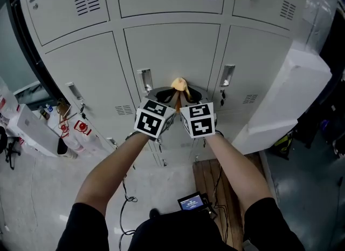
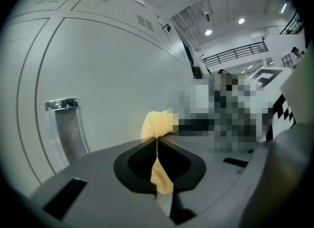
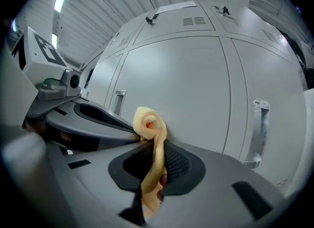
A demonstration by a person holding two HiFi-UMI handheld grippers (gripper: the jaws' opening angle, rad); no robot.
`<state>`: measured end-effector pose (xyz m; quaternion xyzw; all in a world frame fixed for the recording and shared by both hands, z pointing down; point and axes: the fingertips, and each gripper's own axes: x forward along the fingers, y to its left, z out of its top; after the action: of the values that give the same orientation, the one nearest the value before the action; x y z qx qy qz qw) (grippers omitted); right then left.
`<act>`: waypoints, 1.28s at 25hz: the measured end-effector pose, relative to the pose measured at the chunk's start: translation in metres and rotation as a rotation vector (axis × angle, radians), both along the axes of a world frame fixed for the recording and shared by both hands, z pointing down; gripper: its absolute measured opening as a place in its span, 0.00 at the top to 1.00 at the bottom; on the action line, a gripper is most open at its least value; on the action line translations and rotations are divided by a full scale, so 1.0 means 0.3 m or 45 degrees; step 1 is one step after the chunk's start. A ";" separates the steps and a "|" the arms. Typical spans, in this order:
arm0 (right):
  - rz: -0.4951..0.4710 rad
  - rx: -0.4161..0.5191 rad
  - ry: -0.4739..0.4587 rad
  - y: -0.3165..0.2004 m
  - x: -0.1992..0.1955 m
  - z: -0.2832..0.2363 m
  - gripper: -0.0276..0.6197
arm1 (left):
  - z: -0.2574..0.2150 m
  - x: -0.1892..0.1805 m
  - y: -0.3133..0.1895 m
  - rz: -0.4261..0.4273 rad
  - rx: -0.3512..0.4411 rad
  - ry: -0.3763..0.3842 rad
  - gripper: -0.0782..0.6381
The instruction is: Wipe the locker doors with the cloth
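Note:
A small yellow cloth [image 1: 180, 85] is bunched up against the middle grey locker door [image 1: 172, 50]. Both grippers meet on it side by side. My left gripper [image 1: 173, 95] is shut on the cloth [image 2: 156, 124], a strip of which runs down between its black pads. My right gripper [image 1: 186, 95] is also shut on the cloth [image 3: 149, 123], which is rolled into a knot at its tips. In the right gripper view the left gripper [image 3: 93, 116] lies close on the left. The door [image 3: 186, 89] fills the background just beyond the cloth.
Metal handles [image 1: 144, 80] [image 1: 227, 76] flank the grippers on the doors. A large white foam block [image 1: 288, 101] leans against the lockers at right. On the floor below are a wooden pallet [image 1: 214, 175], a small screen device [image 1: 191, 202] with cables, and bottles and boxes [image 1: 70, 134] at left.

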<state>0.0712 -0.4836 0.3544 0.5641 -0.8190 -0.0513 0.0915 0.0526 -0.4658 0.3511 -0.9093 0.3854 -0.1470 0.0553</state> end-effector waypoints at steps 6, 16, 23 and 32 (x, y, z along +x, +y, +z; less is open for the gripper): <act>0.065 -0.017 -0.011 -0.002 0.152 0.007 0.85 | 0.007 0.148 -0.003 0.058 -0.010 0.011 0.86; 0.111 -0.030 -0.022 -0.007 0.311 0.024 0.85 | 0.020 0.306 -0.013 0.106 -0.022 0.024 0.86; 0.093 -0.036 -0.032 -0.013 0.333 0.029 0.85 | 0.027 0.329 -0.021 0.105 -0.019 0.026 0.86; 0.109 -0.041 -0.043 -0.002 0.330 0.033 0.85 | 0.029 0.321 -0.008 0.086 -0.012 0.040 0.86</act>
<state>0.1700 -0.4842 0.3643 0.5978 -0.7964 -0.0245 0.0887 0.1489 -0.4682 0.3598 -0.9242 0.3546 -0.1324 0.0497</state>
